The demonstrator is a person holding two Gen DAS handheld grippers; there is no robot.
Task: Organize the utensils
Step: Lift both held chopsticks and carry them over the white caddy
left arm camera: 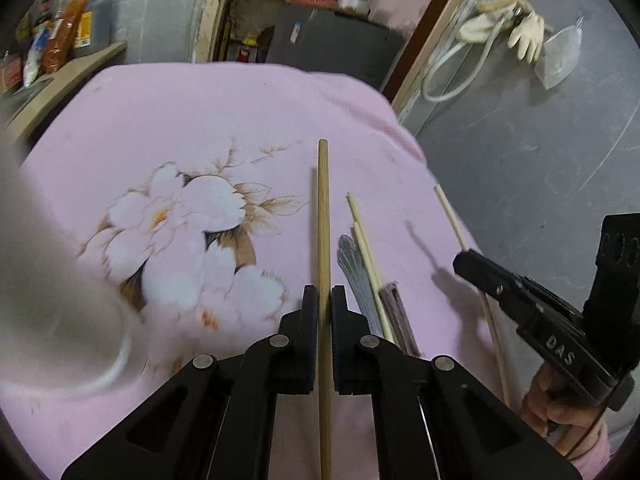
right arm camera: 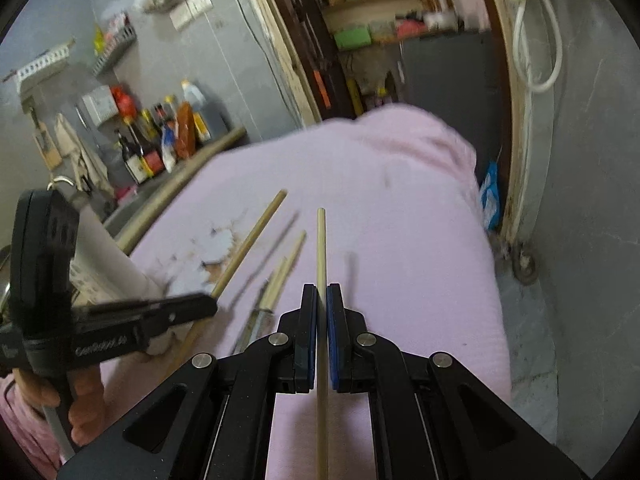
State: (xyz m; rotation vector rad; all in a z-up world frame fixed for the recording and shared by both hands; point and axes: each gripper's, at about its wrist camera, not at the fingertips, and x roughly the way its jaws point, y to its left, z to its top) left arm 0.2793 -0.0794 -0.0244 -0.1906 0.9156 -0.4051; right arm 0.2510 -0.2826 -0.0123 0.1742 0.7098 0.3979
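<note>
Both claws (left arm camera: 324, 292) (right arm camera: 322, 290) clamp chopsticks (left arm camera: 323, 216) (right arm camera: 321, 248) (loose utensils (left arm camera: 360, 276) between).

The worktop (left arm camera: 224, 104) is covered by a pink cloth printed with pale flowers (left arm camera: 188, 236). Grey walls (left arm camera: 540, 152) are seen on both sides. A ledge (right arm camera: 180, 176) on the left is lined with bottles (right arm camera: 160, 148), and a wire rack (right arm camera: 116, 46) is fixed above it beside wall switches (right arm camera: 192, 8). An open doorway (right arm camera: 384, 32) is framed in worn wood, with cluttered shelves seen beyond it. Pale gloves (left arm camera: 516, 28) and a white hose (left arm camera: 452, 68) are hung on the right wall.
</note>
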